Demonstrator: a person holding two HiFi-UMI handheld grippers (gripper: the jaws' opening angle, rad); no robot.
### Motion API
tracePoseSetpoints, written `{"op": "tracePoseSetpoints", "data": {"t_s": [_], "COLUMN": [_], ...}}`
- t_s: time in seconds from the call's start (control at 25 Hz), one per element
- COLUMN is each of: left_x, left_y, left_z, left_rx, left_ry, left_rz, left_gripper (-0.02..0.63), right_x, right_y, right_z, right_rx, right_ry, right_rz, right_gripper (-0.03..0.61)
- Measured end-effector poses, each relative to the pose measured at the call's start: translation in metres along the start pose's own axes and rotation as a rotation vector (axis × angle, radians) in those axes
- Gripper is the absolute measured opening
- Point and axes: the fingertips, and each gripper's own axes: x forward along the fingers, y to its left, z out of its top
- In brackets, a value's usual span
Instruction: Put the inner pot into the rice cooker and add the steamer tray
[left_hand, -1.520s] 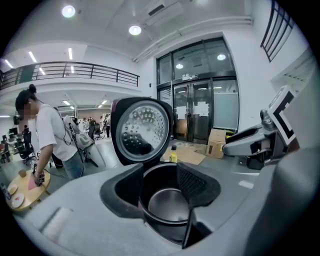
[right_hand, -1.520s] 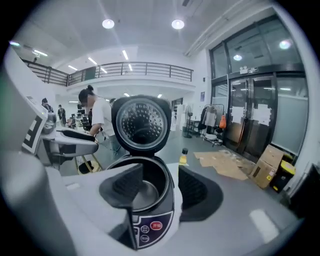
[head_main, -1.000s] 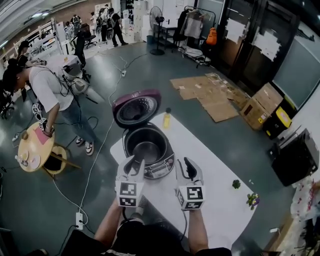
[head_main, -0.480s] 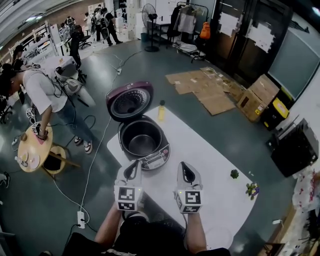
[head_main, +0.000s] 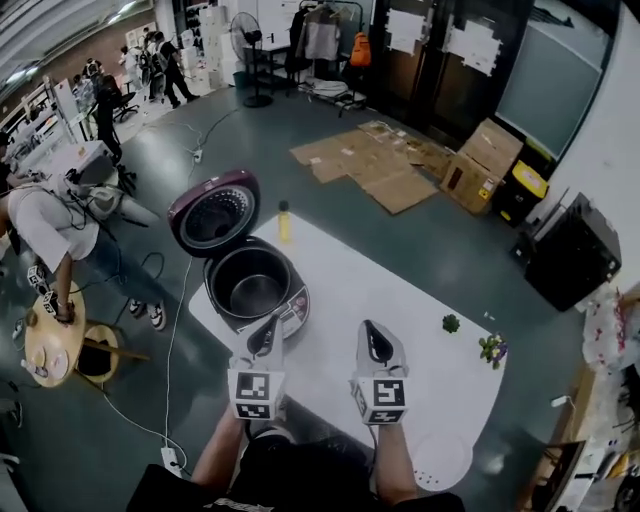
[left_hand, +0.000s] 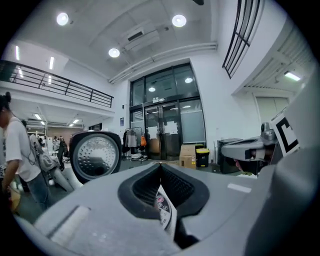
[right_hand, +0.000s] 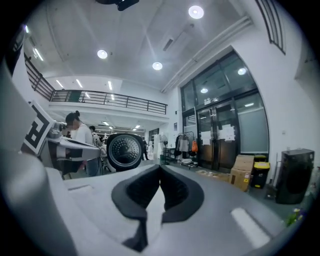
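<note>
Head view: left gripper and right gripper hover near the open rice cooker, jaws together, empty.

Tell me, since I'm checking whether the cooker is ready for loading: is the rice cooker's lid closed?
No, the lid of the rice cooker stands swung open, its dimpled inner side showing.

We stand in a tall hall with a polished grey-green floor, where flattened cardboard lies near brown boxes and a yellow bin. A white table sits below us, with a round wooden table well to its left. At the far end we see a standing fan and a clothes rack. Dark glass doors rise under round ceiling lights, and a railed balcony runs along one wall.
</note>
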Motion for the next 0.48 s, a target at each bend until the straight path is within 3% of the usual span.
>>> {"op": "tracePoseSetpoints", "data": {"t_s": [0.48], "left_x": [0.059], "left_y": [-0.174], "left_z": [0.010], "left_rx": [0.055], "left_ry": [-0.034], "left_rz": [-0.458], "left_gripper": [0.011], "right_x": [-0.123], "right_y": [-0.127], "right_z": [-0.039], "right_rx": [0.056], "right_ry": [0.077], "right_rz": [-0.453], "right_gripper": [0.005]}}
